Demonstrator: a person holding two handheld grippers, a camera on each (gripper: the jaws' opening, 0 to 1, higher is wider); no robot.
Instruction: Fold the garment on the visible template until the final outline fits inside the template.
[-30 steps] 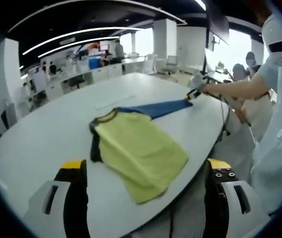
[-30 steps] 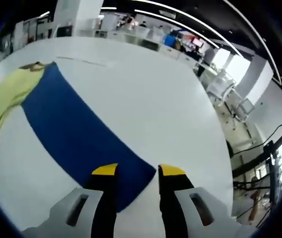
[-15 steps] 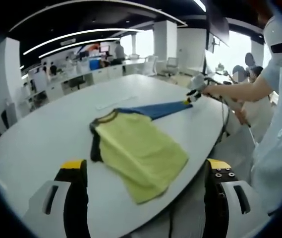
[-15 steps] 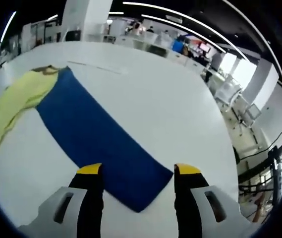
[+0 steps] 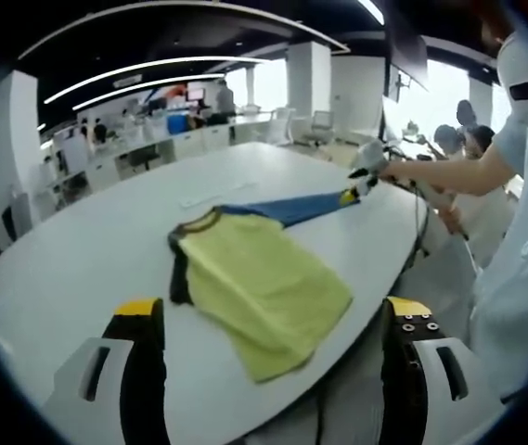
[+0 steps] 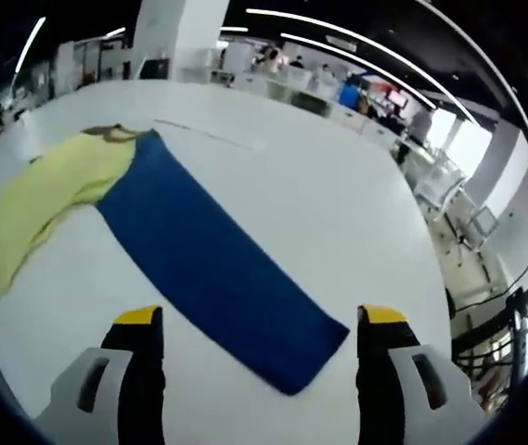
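1. Open-plan office, big floor.
2. Large white oval meeting table point(image 5: 78, 250) in foreground.
3. Rows of white desks point(image 5: 166, 139) w/ monitors at back; people seated/standing there.
4. Office chairs point(image 5: 319, 119) near far end of table; more chairs point(image 6: 449, 199) by the windows.
5. Black ceiling w/ long curved LED strip lights point(image 5: 143, 67).
6. White square pillars point(image 5: 308, 74), bright windows point(image 5: 449, 88).

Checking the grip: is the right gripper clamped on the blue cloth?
No, the right gripper is open, its jaws wide apart above the blue cloth.
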